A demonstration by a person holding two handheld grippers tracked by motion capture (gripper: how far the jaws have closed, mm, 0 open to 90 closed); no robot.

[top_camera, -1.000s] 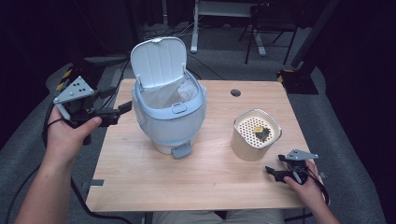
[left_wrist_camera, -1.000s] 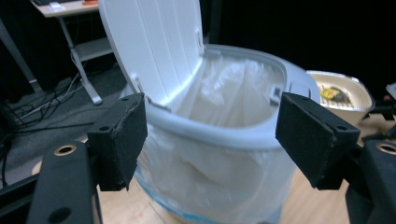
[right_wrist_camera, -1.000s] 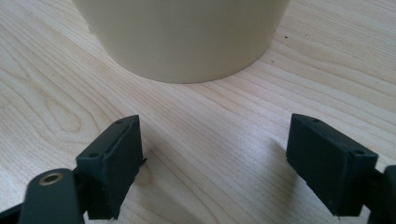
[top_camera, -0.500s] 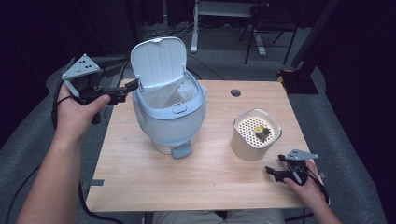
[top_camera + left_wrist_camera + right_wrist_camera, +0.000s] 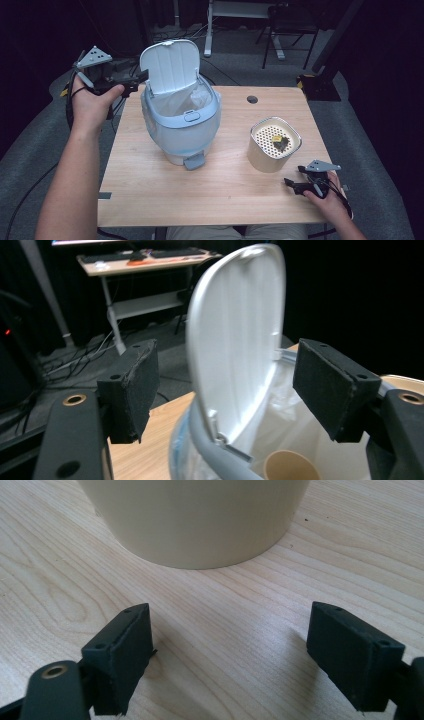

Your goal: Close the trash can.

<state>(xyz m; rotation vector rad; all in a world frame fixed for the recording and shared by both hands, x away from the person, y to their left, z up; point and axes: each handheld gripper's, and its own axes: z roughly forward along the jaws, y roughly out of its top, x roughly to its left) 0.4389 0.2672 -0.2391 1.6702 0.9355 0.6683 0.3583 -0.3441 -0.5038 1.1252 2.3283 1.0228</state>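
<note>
A pale blue bin (image 5: 180,125) with a white liner stands on the wooden table (image 5: 150,190), its white lid (image 5: 170,65) raised upright. My left gripper (image 5: 139,80) is open at the lid's left edge. In the left gripper view the lid (image 5: 235,340) rises between the spread jaws of the left gripper (image 5: 232,385); I cannot tell whether they touch it. A brown paper cup (image 5: 290,467) lies inside the bin. My right gripper (image 5: 292,184) rests open on the table near the front right corner, just in front of a beige canister (image 5: 275,147).
The canister's perforated top carries dark and yellow scraps (image 5: 279,141). Its beige wall (image 5: 200,520) stands close ahead of the right gripper (image 5: 230,650). A round cable hole (image 5: 252,99) marks the table's far side. Desks, chairs and cables surround the table.
My left gripper has lifted and moved forward and right, from beside the bin up to the lid's edge. The right gripper has stayed put.
</note>
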